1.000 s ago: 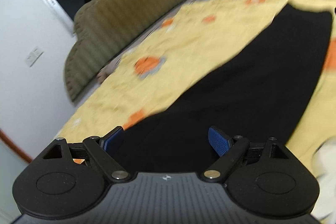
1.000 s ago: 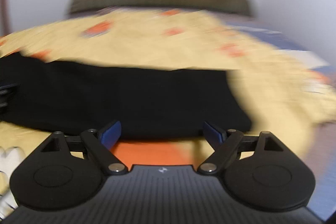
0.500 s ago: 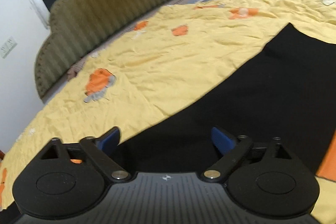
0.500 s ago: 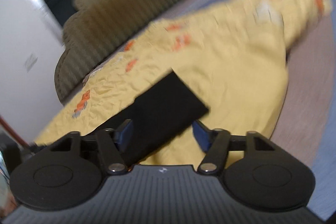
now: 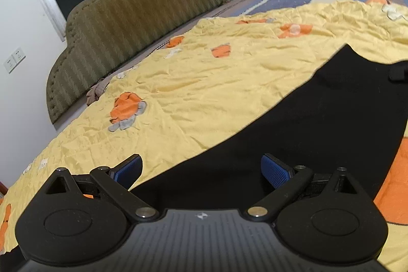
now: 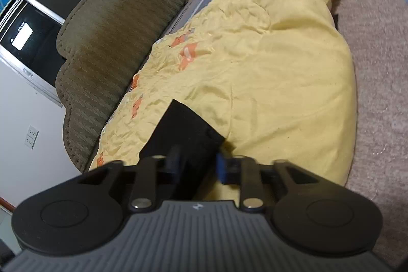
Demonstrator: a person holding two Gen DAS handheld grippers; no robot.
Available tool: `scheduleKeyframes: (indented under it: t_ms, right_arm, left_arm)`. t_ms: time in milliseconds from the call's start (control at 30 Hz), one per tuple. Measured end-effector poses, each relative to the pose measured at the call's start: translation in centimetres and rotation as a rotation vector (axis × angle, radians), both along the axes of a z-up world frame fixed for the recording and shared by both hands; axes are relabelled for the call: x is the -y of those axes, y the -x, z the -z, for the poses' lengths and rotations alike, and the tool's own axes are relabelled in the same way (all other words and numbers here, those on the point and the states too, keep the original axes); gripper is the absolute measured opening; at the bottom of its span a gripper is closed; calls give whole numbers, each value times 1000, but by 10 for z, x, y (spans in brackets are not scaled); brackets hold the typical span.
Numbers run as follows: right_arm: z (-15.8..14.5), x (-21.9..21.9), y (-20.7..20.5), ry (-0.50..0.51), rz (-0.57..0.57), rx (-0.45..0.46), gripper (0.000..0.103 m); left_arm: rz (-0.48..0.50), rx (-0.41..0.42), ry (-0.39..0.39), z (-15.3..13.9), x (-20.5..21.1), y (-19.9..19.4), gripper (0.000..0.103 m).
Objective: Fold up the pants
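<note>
yellow quilt (image 5: 204, 83) | black pants (image 5: 318, 124) flat | left gripper (image 5: 201, 170) wide | right gripper (image 6: 199, 165) narrowed, grip unclear

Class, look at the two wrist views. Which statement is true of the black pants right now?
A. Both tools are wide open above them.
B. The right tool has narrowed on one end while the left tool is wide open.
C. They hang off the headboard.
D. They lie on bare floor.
B: the right tool has its fingers close around the end of the pants, while the left tool is spread wide over the pants on the quilt.
</note>
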State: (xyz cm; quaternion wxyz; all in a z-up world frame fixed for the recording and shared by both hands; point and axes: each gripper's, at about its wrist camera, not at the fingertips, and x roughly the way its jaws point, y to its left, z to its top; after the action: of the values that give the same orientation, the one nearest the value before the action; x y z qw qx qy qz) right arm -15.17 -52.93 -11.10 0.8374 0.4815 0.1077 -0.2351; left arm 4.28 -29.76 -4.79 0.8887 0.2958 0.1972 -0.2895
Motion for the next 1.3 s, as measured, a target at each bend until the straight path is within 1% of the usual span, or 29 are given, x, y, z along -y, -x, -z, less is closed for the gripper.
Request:
scheduleKeyframes:
  t_ms: [33,67,133,233,267,300,367,433,467,533,600,633,667,700,733,800,867,967,1033,1133,1200,1300]
  right_arm:
    - [0,-1,4,-10,-6,4,11]
    - [2,-1,4,-14,-6,13,10]
    - [-5,-8,8,21,0,2,10]
    - [-27,-26,-1,178,-6,-74,9]
    - [-36,-34,-7,253,-12,-109,9]
    - [-44,-42,-13,317,-21,-137,9]
    - [-57,-57,-23,422,-41,-182,9]
    - [-67,-67,-28,482,-50,-206,9]
    - [-69,-71,-29,504,-51,-214,9]
    - [-75,-76,-27,529,-48,-216,9]
    - [-79,-78,-22,534,-48,-202,9]
    - [-81,-78,-19,528,-50,-192,9]
    - [-82,-77,-17,517,-53,-181,9]
    - [-82,-76,-15,503,-56,-169,9]
    - [-82,-75,-14,487,-60,-159,9]
    - [-84,-76,-15,478,-68,-149,9]
    - [-89,-84,-19,516,-84,-155,9]
    - [-97,-106,-30,589,-129,-152,9]
    - [-103,-123,-41,642,-163,-155,9]
    - [-109,-150,-59,714,-223,-159,9]
    - [-112,-170,-72,763,-261,-164,9]
    - [-114,-202,-92,807,-336,-152,9]
  left_arm:
    - [-8,-2,6,-2,-2,-2,100]
    - [-24,-2,12,-4,-5,-5,100]
    - [-65,-15,14,-6,-10,-14,100]
    - [-122,-63,-4,-4,-11,-34,100]
    - [-129,-80,-5,-4,-10,-39,100]
    - [-125,-98,-4,-5,-8,-41,100]
    - [-76,-133,19,-10,-1,-40,100]
    - [5,-140,27,-14,14,-31,100]
    - [31,-128,23,-14,24,-27,100]
    - [49,-82,-2,-9,52,-22,100]
    - [45,-77,-67,5,82,-25,100]
    - [25,-68,-107,14,94,-29,101]
    - [9,-46,-116,18,98,-30,101]
    - [2,-16,-101,16,99,-30,101]
    - [-4,-4,-94,12,96,-30,101]
    - [-22,14,-63,0,83,-34,101]
    - [-71,33,-29,-14,60,-46,101]
    - [-177,-6,7,-29,17,-73,101]
    - [-269,-14,25,-32,-17,-87,101]
    - [-386,16,32,-32,-66,-96,101]
    - [-452,20,38,-31,-95,-98,100]
    - [-524,-9,53,-25,-134,-100,100]
